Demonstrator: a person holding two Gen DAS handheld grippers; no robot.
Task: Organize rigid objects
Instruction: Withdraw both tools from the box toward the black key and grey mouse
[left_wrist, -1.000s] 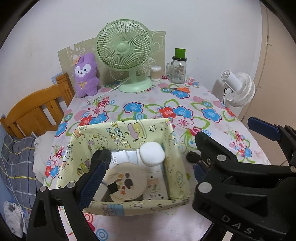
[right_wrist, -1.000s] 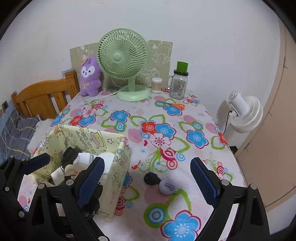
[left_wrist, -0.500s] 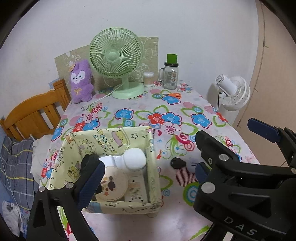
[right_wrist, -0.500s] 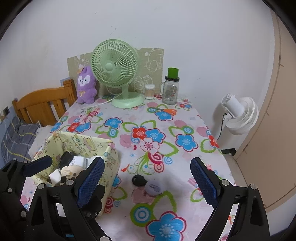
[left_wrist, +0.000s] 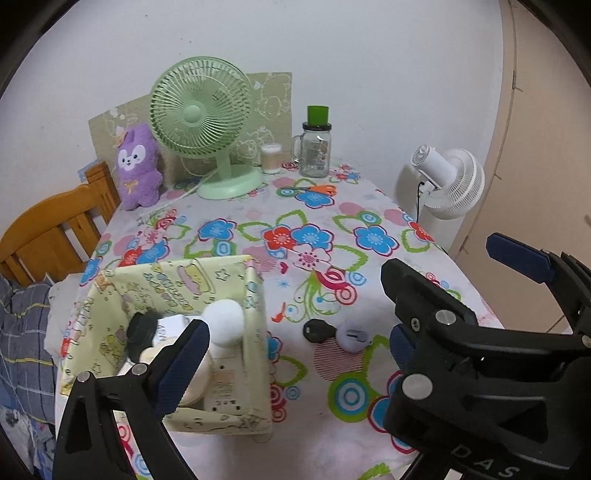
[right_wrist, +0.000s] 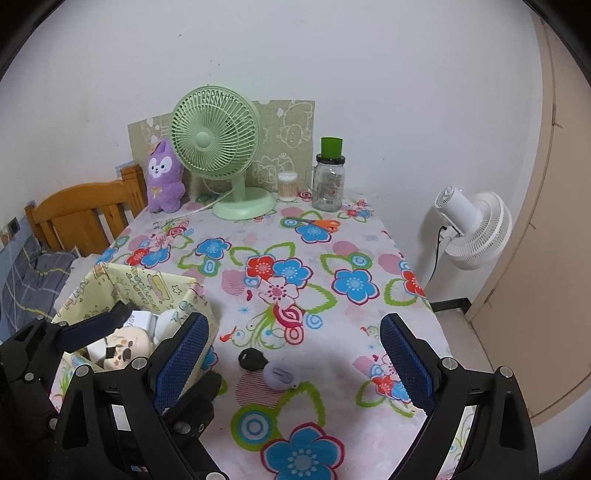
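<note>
A: Flower-patterned tablecloth (right_wrist: 332, 258), yellow fabric bin (right_wrist: 147, 284) at its left edge; black-and-lilac key fob (right_wrist: 266, 365) lies near the front edge.

B: Right gripper (right_wrist: 291, 365) gapes empty, fob dead between its fingers; left gripper (left_wrist: 295, 354) open too.

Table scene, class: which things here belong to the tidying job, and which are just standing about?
Part of the job:
yellow fabric box, already holding items
black object on the cloth
lilac object touching it
right claw, open above the pair
left claw, open

Just standing about:
green fan
purple plush
glass jar
white fan
wooden chair
</note>
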